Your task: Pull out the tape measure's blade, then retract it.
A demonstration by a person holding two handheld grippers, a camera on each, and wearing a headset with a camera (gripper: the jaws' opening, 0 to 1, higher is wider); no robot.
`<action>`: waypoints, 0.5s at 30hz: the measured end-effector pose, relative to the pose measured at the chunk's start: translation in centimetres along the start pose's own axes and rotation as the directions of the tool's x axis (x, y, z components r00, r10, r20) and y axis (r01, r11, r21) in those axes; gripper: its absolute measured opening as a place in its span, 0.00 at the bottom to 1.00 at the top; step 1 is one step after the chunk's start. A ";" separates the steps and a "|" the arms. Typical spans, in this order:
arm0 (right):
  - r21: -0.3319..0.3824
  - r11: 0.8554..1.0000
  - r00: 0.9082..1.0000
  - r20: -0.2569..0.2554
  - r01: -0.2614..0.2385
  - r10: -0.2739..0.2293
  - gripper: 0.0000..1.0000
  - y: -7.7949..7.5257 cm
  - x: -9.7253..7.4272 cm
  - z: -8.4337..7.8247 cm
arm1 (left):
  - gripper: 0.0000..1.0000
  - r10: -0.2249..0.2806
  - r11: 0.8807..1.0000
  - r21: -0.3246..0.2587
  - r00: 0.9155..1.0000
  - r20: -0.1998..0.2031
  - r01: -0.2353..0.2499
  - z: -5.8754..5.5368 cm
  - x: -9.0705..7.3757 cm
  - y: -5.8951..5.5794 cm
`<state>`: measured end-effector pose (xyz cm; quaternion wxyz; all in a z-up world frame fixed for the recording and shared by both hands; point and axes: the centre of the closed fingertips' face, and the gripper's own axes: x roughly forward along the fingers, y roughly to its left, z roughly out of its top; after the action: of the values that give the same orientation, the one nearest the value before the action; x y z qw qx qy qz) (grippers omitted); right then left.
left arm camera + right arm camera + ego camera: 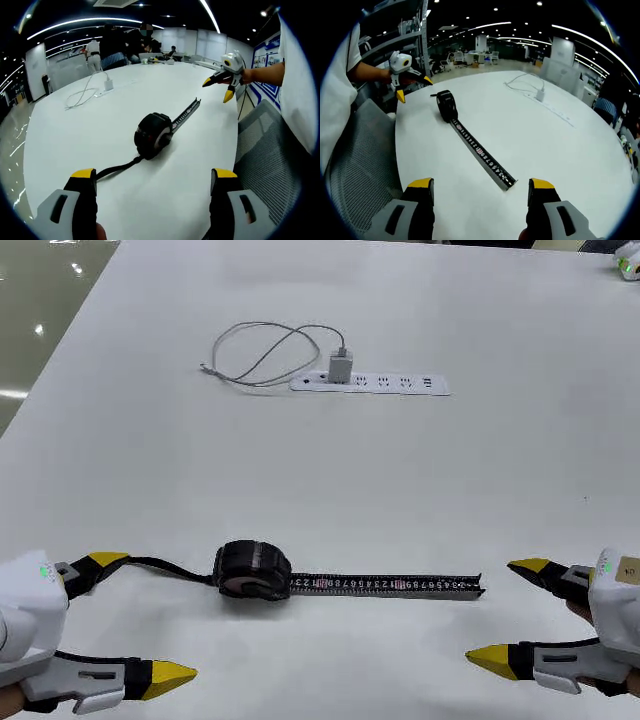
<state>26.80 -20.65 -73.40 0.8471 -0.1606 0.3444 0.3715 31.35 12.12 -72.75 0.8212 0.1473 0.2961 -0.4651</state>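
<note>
Head view: blade (385,586) ends just short of right gripper's (489,608) spread jaws.

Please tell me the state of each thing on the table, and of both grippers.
tape measure: not gripped
blade: pulled out, lying flat
left gripper: open, empty
right gripper: open, empty
charger: plugged into the power strip
cable: loosely looped, far end free

One tape measure (253,570), one power strip (385,384), one charger (341,367), one cable (262,325); two grippers: left gripper (162,615), right gripper (487,607).
</note>
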 end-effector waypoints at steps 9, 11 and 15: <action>0.015 1.000 1.000 0.022 0.019 -0.019 0.86 0.7 -0.8 0.0 | 0.97 0.018 0.998 -0.061 0.999 0.026 -0.016 -0.6 -0.8 -0.6; 0.019 1.000 0.999 0.026 0.019 -0.020 0.88 0.9 -0.9 0.0 | 0.99 0.023 0.997 -0.070 0.999 0.029 -0.021 -0.8 -0.9 -0.8; 0.026 0.999 0.999 0.030 0.023 -0.024 0.91 1.1 -1.2 0.0 | 0.99 0.025 0.996 -0.086 0.999 0.038 -0.021 -1.0 -1.2 -1.1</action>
<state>25.38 -20.55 -72.59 0.8584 -0.1483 0.3344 0.3596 29.61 12.86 -72.77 0.8377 0.1062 0.2978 -0.4454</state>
